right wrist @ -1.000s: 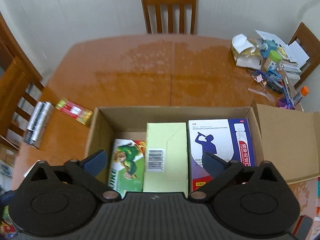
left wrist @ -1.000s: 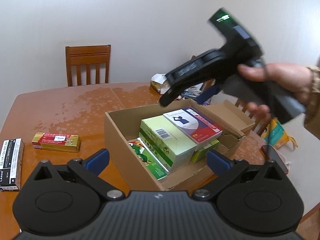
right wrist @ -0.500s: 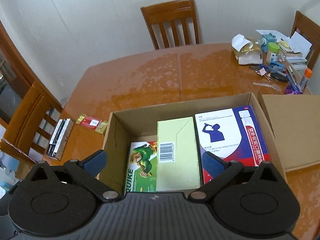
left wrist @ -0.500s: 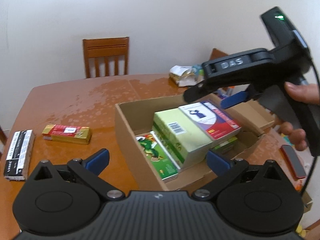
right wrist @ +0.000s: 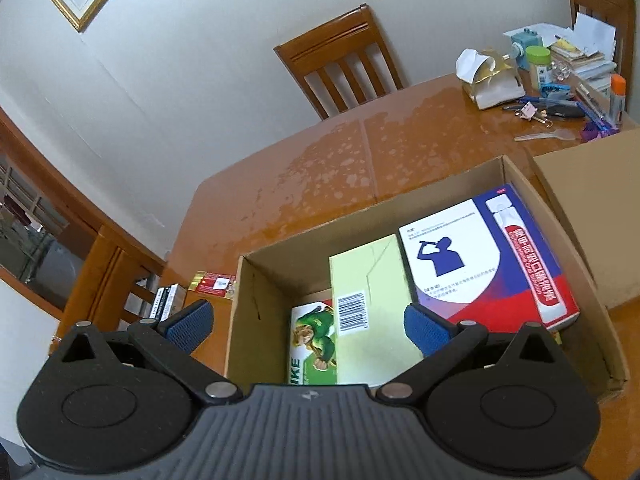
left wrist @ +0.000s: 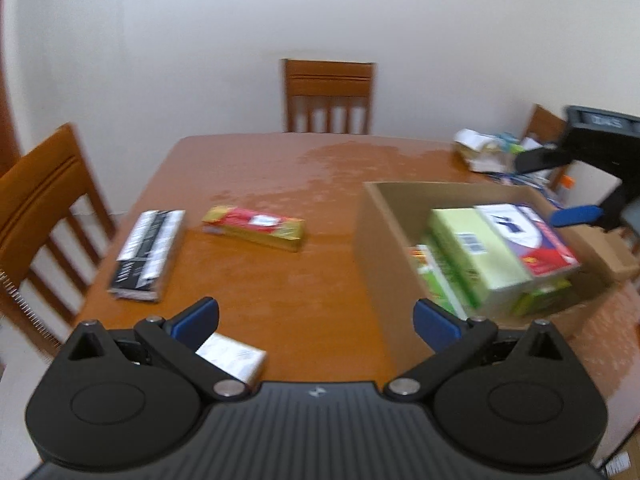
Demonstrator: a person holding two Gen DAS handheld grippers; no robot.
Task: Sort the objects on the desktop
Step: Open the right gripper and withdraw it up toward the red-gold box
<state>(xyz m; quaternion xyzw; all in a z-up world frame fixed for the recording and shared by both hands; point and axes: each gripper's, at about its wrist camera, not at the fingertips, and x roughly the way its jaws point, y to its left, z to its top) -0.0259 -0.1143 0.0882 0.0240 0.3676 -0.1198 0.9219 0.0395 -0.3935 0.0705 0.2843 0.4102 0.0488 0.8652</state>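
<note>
A cardboard box [left wrist: 372, 236] on the wooden table holds a pale green box [left wrist: 476, 252], a white, blue and red box [left wrist: 528, 236] and a green pictured box [right wrist: 316, 340]. On the table to its left lie a red and gold box [left wrist: 254, 227], a black and white box [left wrist: 148, 252] and a small white box [left wrist: 232, 356] just under my left fingers. My left gripper [left wrist: 316, 320] is open and empty above the table. My right gripper [right wrist: 306, 322] is open and empty above the cardboard box [right wrist: 256, 304]; it also shows at the far right of the left wrist view [left wrist: 560, 184].
Wooden chairs stand at the far side [left wrist: 328, 96] and the left side [left wrist: 44, 208] of the table. A clutter of paper, pens, a jar and clips [right wrist: 540, 76] lies at the far right corner. The box's flap [right wrist: 588, 208] lies open to the right.
My left gripper has swung left, bringing the loose boxes and a small white box into view. My right gripper has tilted up and back over the cardboard box.
</note>
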